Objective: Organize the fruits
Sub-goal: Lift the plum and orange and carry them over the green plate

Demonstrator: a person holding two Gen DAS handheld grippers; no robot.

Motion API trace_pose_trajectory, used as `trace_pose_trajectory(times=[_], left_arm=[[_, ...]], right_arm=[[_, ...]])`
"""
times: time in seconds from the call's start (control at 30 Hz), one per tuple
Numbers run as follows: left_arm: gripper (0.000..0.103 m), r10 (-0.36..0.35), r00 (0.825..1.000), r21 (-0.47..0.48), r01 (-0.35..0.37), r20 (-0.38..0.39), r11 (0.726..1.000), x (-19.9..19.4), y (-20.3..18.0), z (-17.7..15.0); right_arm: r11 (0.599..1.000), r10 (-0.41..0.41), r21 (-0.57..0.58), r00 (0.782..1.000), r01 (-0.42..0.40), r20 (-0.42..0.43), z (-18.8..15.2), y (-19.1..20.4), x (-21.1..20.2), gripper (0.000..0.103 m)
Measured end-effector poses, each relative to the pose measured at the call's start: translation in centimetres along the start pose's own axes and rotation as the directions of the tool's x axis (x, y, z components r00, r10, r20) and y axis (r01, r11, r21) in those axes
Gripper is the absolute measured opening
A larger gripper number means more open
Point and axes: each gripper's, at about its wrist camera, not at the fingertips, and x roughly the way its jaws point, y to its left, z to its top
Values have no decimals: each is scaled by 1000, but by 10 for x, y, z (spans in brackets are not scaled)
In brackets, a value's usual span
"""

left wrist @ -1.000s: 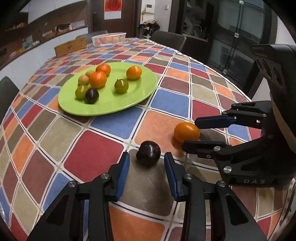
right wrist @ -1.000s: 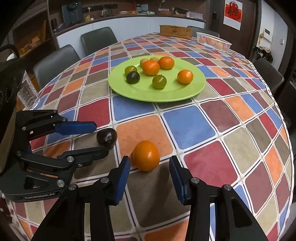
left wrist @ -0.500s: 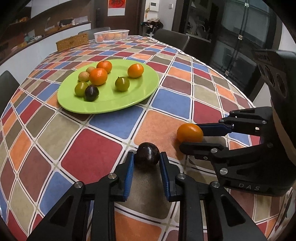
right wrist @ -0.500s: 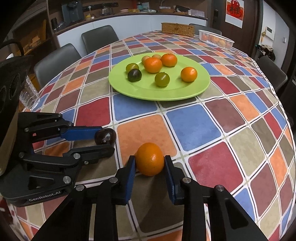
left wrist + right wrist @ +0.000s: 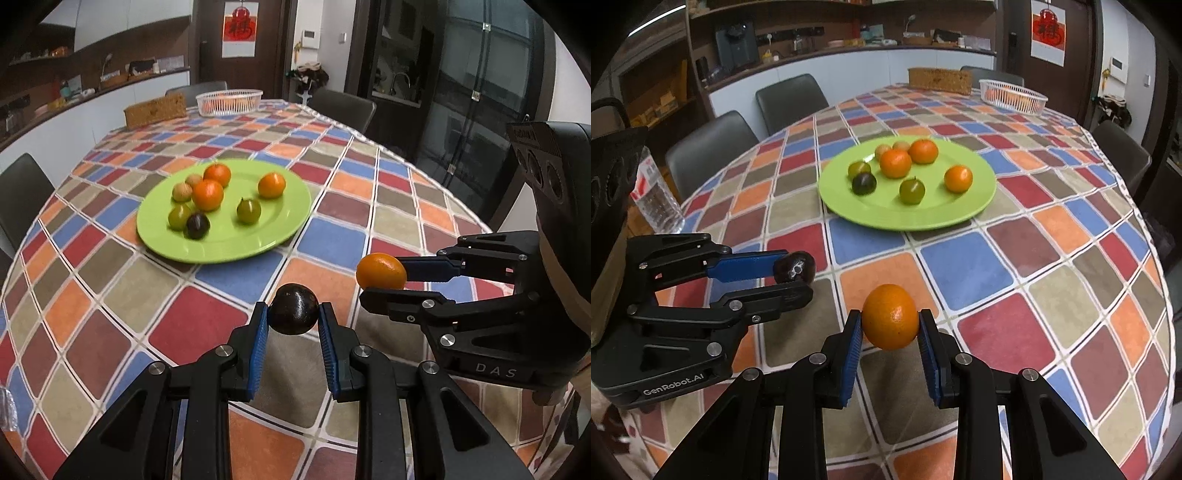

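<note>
Paired pick-up during fruit sorting, seen from both wrist cameras. The left tool (image 5: 293,325) was closed on a dark plum (image 5: 293,314), its blue pads (image 5: 258,343) pressing the fruit from either side; the right tool (image 5: 890,336) was likewise closed on an orange mandarin (image 5: 890,316). Both fruits appeared held clear of the checked surface (image 5: 1015,325), a little above it, though the gap beneath them could not be judged exactly. The two tools stood side by side, close but apart, each visible in the other's camera.

Ahead of them lay the green plate (image 5: 288,221), already carrying several fruits: three mandarins, two green plums, one dark plum and two small tan fruits. A white basket (image 5: 1014,96) sat at the far edge of the surface, its contents unclear.

The step in hand was judged to be the carry that follows a grasp. The next move probably called for bringing each fruit forward over the plate, choosing a bare patch of green near like fruit, lowering until contact, then releasing gently, since round fruit would roll readily.
</note>
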Motion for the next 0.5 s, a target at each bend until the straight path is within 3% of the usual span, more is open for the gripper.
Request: trace_pose_trajectory(times=[0.5], left_arm=[[27,24,993,6,-25,113,1000,-33,0,30]], right_arm=[[1000,-10,1,994,10,106,23,2,-33,31]])
